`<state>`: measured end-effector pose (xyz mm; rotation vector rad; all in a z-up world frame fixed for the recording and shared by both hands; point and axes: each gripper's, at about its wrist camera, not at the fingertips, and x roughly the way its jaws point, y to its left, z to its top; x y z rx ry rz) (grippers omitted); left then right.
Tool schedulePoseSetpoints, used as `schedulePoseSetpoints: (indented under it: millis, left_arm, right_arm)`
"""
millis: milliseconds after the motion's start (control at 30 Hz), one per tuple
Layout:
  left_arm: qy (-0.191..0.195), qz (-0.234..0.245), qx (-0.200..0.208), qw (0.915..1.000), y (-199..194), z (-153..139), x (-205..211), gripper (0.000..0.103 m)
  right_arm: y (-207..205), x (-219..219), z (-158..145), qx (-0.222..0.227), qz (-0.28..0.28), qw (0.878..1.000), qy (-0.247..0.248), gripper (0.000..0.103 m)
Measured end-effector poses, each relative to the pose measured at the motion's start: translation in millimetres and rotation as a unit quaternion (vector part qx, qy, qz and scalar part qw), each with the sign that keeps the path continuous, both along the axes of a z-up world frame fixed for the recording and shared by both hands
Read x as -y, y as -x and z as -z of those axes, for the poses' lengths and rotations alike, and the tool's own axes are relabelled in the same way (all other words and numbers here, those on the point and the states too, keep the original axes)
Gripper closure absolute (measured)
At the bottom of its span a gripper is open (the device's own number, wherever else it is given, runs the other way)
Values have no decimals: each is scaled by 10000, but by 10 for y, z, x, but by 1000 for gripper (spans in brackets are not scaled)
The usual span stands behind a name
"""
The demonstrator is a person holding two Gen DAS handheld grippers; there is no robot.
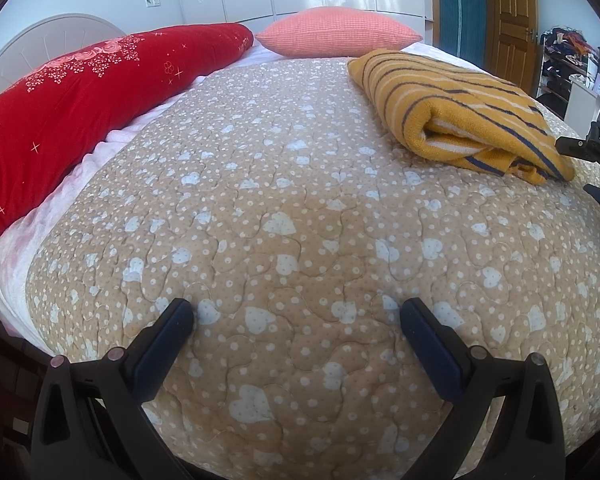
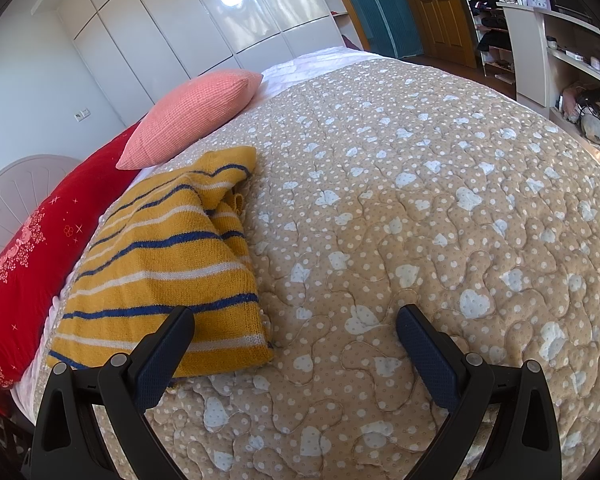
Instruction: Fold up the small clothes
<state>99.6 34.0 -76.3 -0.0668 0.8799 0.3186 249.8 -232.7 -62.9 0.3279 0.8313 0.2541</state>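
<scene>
A folded mustard-yellow knit garment with navy and white stripes lies on the beige quilt at the right. In the right wrist view the garment lies at the left. My left gripper is open and empty, low over bare quilt, well to the left of the garment. My right gripper is open and empty; its left finger overlaps the garment's near edge. The right gripper also shows at the right edge of the left wrist view.
A long red floral pillow and a pink cushion lie along the bed's far side by the white headboard. White wardrobes, a wooden door and cluttered shelves stand beyond the bed.
</scene>
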Motion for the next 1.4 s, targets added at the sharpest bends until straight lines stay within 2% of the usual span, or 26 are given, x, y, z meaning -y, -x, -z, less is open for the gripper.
schedulePoseSetpoints:
  millis: [1400]
  left_arm:
    - [-3,-20,1,10000,10,-1,4,0]
  right_arm:
    - [0,1,0,3,-1,10000,-1,1]
